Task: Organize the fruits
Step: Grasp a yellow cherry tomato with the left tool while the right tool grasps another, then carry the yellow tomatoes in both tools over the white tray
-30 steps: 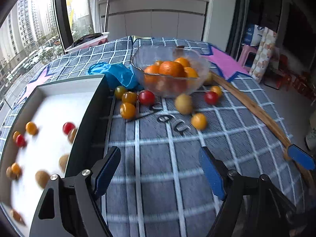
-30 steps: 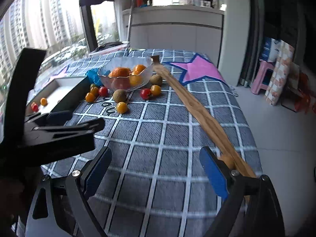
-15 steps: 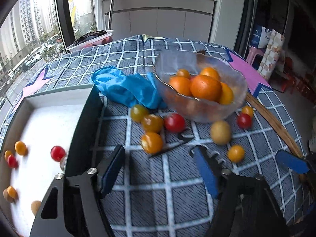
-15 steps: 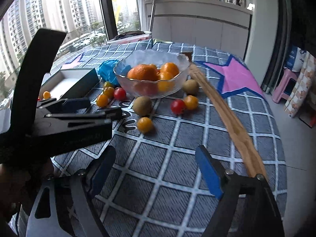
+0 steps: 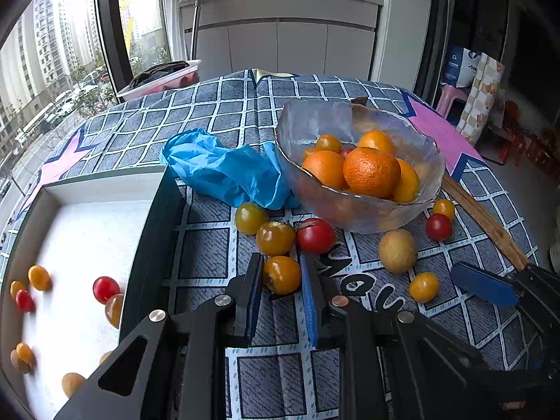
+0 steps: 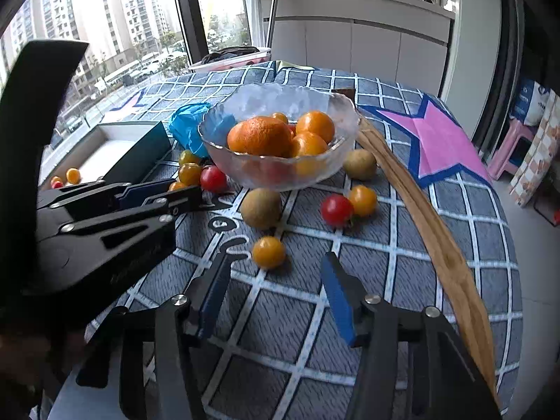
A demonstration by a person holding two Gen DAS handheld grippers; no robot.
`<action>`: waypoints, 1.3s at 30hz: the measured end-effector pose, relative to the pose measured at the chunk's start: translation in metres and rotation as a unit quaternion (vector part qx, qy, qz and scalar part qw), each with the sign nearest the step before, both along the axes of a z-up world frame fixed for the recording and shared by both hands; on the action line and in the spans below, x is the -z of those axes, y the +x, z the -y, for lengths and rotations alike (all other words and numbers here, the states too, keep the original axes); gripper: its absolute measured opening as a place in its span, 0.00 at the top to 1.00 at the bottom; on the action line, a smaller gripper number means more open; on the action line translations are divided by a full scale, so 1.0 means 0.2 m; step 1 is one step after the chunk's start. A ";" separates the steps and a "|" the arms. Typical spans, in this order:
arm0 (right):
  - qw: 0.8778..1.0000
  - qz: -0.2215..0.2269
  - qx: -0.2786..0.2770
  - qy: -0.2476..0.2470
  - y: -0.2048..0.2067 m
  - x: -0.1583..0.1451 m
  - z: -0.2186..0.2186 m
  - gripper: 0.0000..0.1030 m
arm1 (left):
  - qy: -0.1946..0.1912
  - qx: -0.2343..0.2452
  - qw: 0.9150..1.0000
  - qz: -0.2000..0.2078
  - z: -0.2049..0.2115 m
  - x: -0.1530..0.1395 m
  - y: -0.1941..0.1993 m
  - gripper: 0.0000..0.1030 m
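left gripper (image 5: 281,276) fingers (image 5: 252,290) pinch 1 glossy orange tomato (image 5: 282,275) | right gripper (image 6: 276,292) closing, empty | glass bowl (image 5: 350,206): round oranges | 2 red tomatoes beside

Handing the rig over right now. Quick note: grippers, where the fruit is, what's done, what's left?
Left gripper: shut on an orange cherry tomato on the cloth, beside the box.
Right gripper: jaws closing, nothing between the pads yet; a yellow tomato lies just ahead.
Done: several small fruits sit in the white box; oranges in the glass bowl.
Left: loose tomatoes and brown fruits around the bowl, including a red tomato. Which container each goes to, I cannot tell.
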State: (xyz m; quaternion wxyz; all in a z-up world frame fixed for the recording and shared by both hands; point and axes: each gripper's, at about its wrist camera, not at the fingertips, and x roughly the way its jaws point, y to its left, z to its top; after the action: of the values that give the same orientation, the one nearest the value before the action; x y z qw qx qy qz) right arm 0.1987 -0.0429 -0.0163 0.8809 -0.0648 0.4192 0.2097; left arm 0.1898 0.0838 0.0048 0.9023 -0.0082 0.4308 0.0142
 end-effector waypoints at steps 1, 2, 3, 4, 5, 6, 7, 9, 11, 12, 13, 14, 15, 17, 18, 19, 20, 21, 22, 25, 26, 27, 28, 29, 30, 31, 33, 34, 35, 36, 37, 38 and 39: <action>1.000 0.002 -0.001 -0.004 0.00 0.00 -0.01 0.49 | 0.000 -0.001 1.000 0.000 0.00 0.00 0.00 0.78; 1.000 0.003 -0.003 -0.007 0.00 0.00 -0.02 0.52 | 0.002 -0.004 1.000 0.000 0.00 0.00 -0.01 0.78; 1.000 0.005 -0.004 -0.013 0.01 0.00 -0.03 0.54 | 0.003 -0.004 1.000 0.000 0.00 0.00 -0.01 0.78; 1.000 0.008 -0.005 -0.019 0.01 0.00 -0.05 0.56 | 0.004 -0.004 1.000 0.000 0.00 0.00 -0.02 0.78; 0.999 0.011 -0.009 -0.028 0.01 0.00 -0.06 0.65 | 0.001 -0.006 1.000 0.000 0.00 0.00 -0.03 0.78; 0.999 0.014 -0.015 -0.030 0.01 0.00 -0.08 0.71 | -0.003 -0.008 1.000 0.000 -0.01 0.00 -0.03 0.78; 0.999 0.015 -0.019 -0.032 0.01 0.00 -0.09 0.79 | -0.006 -0.010 1.000 0.001 -0.02 0.00 -0.04 0.78; 0.998 0.022 -0.024 -0.046 0.00 0.00 -0.11 0.80 | -0.009 -0.011 1.000 0.001 -0.02 0.00 -0.06 0.78; 0.998 0.025 -0.025 -0.050 -0.02 0.00 -0.12 0.81 | -0.014 -0.014 1.000 0.002 -0.03 0.00 -0.09 0.78; 0.998 0.023 -0.022 -0.045 -0.02 -0.01 -0.11 0.81 | -0.012 -0.013 1.000 0.002 -0.03 0.00 -0.11 0.78; 0.999 0.021 -0.020 -0.041 -0.03 -0.01 -0.11 0.81 | -0.005 -0.010 1.000 0.002 -0.01 0.00 -0.14 0.78; 0.999 0.022 -0.017 -0.041 -0.04 -0.01 -0.10 0.81 | -0.002 -0.006 1.000 0.002 0.00 0.00 -0.16 0.78; 0.999 0.022 -0.015 -0.043 -0.06 -0.01 -0.10 0.81 | -0.001 -0.002 1.000 0.003 0.01 0.00 -0.18 0.78; 0.999 0.022 -0.016 -0.042 -0.10 -0.01 -0.09 0.81 | -0.001 -0.001 1.000 0.006 0.01 -0.01 -0.24 0.78; 0.999 0.023 -0.016 -0.043 -0.14 -0.01 -0.09 0.81 | -0.002 0.000 1.000 0.007 0.02 -0.01 -0.26 0.78; 0.999 0.024 -0.017 -0.044 -0.17 -0.01 -0.09 0.81 | -0.004 0.000 1.000 0.008 0.02 -0.01 -0.29 0.78; 0.999 0.025 -0.018 -0.043 -0.19 0.00 -0.09 0.81 | -0.005 0.000 1.000 0.009 0.02 -0.02 -0.32 0.78; 0.999 0.025 -0.019 -0.044 -0.22 0.00 -0.08 0.81 | -0.005 0.000 1.000 0.010 0.02 -0.02 -0.35 0.78; 0.999 0.026 -0.019 -0.044 -0.25 -0.01 -0.09 0.81 | -0.002 -0.001 1.000 0.011 0.03 -0.02 -0.38 0.78; 0.998 0.027 -0.024 -0.045 -0.33 0.00 -0.09 0.81 | 0.006 -0.003 1.000 0.013 0.03 -0.02 -0.45 0.78; 0.998 0.026 -0.027 -0.046 -0.36 0.00 -0.09 0.81 | 0.008 -0.004 1.000 0.015 0.03 -0.03 -0.48 0.78; 0.998 0.024 -0.028 -0.046 -0.38 0.00 -0.09 0.81 | 0.008 -0.004 1.000 0.015 0.03 -0.03 -0.52 0.78; 0.998 0.024 -0.030 -0.045 -0.41 0.00 -0.09 0.81 | 0.007 -0.004 1.000 0.015 0.03 -0.03 -0.54 0.78; 0.998 0.023 -0.031 -0.045 -0.44 0.00 -0.09 0.81 | 0.006 -0.002 1.000 0.015 0.02 -0.03 -0.57 0.78; 0.998 0.023 -0.033 -0.045 -0.46 0.00 -0.09 0.81 | 0.006 0.000 1.000 0.014 0.02 -0.02 -0.61 0.78; 0.998 0.023 -0.034 -0.045 -0.48 0.00 -0.09 0.81 | 0.006 0.000 1.000 0.013 0.02 -0.02 -0.62 0.78; 0.998 0.024 -0.037 -0.046 -0.53 0.00 -0.09 0.81 | 0.009 0.000 1.000 0.012 0.01 -0.02 -0.68 0.78; 0.998 0.024 -0.038 -0.047 -0.54 0.00 -0.09 0.81 | 0.008 -0.001 1.000 0.015 0.00 -0.02 -0.70 0.78; 0.998 0.025 -0.038 -0.047 -0.56 0.00 -0.09 0.81 | 0.006 -0.003 1.000 0.017 -0.01 -0.03 -0.73 0.78; 0.998 0.023 -0.038 -0.045 -0.58 0.01 -0.09 0.81 | 0.003 -0.005 1.000 0.017 -0.01 -0.03 -0.74 0.78; 0.998 0.023 -0.038 -0.043 -0.59 0.01 -0.09 0.81 | 0.000 -0.009 1.000 0.019 -0.03 -0.02 -0.77 0.78; 0.998 0.022 -0.039 -0.041 -0.61 0.01 -0.09 0.81 | -0.002 -0.013 1.000 0.022 -0.04 -0.03 -0.78 0.78; 0.998 0.022 -0.041 -0.038 -0.63 0.01 -0.09 0.81 | -0.005 -0.016 0.999 0.028 -0.05 -0.03 -0.81 0.78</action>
State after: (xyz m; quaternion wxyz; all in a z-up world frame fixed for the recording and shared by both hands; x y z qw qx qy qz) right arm 0.0732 -0.0255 -0.0176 0.8777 -0.1202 0.4043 0.2276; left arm 0.0286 0.0937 0.0113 0.9134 -0.0204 0.4056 0.0266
